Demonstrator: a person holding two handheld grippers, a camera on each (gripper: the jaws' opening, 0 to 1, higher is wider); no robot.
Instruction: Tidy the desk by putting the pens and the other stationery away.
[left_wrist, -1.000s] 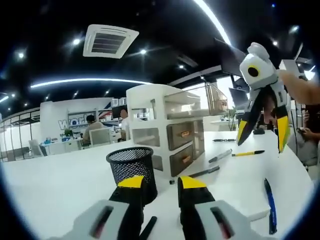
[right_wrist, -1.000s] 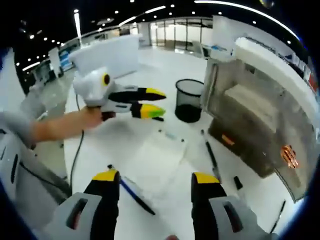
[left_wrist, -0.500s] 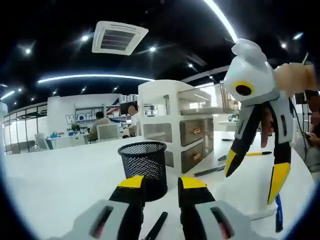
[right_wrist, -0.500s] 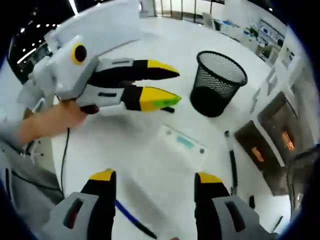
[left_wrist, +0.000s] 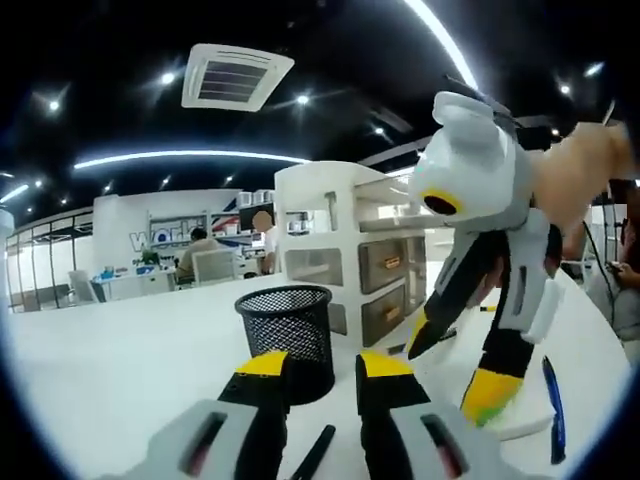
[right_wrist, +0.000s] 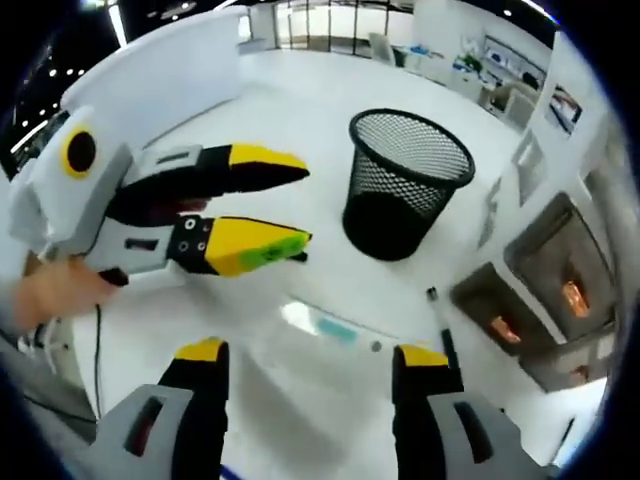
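Note:
A black mesh pen cup stands on the white desk. My left gripper hovers just in front of the cup, open and empty, with a black pen lying under it. It enters the right gripper view as the left gripper. My right gripper is open wide above a clear flat piece with a teal mark. In the left gripper view the right gripper points down at the desk, near a blue pen. Another black pen lies by the drawers.
A white drawer unit with grey drawers stands behind and beside the cup. A hand holds the right gripper. People sit at desks far behind. Open desk surface spreads to the left of the cup.
The right gripper has come lower and nearer, now over the clear flat piece next to the left gripper. The left gripper has barely moved.

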